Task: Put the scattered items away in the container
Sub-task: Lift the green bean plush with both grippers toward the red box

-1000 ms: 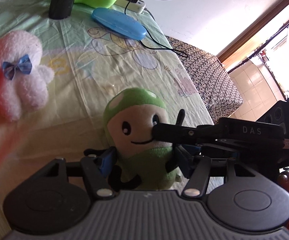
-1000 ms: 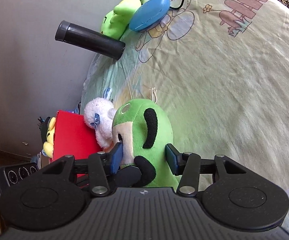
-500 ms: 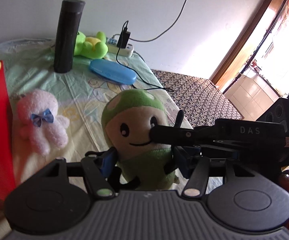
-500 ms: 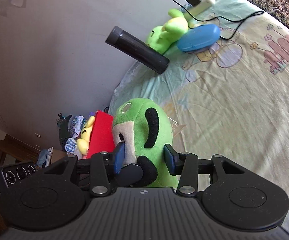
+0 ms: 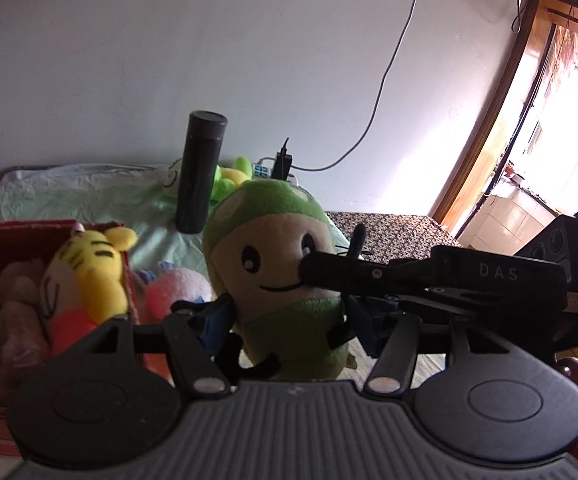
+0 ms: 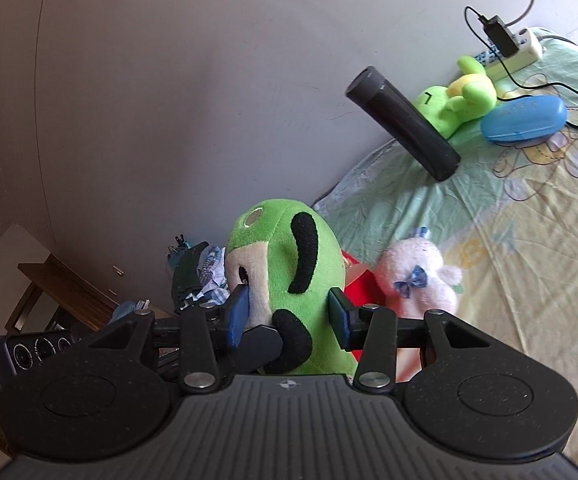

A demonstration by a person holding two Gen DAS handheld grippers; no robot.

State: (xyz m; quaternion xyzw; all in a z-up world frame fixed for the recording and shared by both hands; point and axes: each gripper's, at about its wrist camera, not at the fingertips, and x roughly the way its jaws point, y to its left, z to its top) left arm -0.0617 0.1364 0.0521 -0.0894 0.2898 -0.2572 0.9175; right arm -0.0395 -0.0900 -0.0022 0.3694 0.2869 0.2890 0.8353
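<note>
A green mushroom-cap plush (image 5: pixel 277 276) with a smiling cream face is held in the air by both grippers. My left gripper (image 5: pixel 289 320) is shut on its body from the front. My right gripper (image 6: pixel 287 316) is shut on it from the side, one finger across its face. The red box (image 5: pixel 17 228) sits low at the left and holds a yellow tiger plush (image 5: pixel 85 276) and other soft toys. A pink plush with a blue bow (image 6: pixel 419 280) lies on the bed beside the box (image 6: pixel 363 292).
A black cylinder bottle (image 5: pixel 201 172) stands on the bedsheet behind the plush. A green frog plush (image 6: pixel 457 100), a blue case (image 6: pixel 523 118) and a white power strip (image 6: pixel 517 50) with cables lie near the wall. A patterned seat (image 5: pixel 389 232) is at the right.
Both grippers have lifted the green plush off the bed and carried it toward the red box. The box and its toys have come into the left wrist view.
</note>
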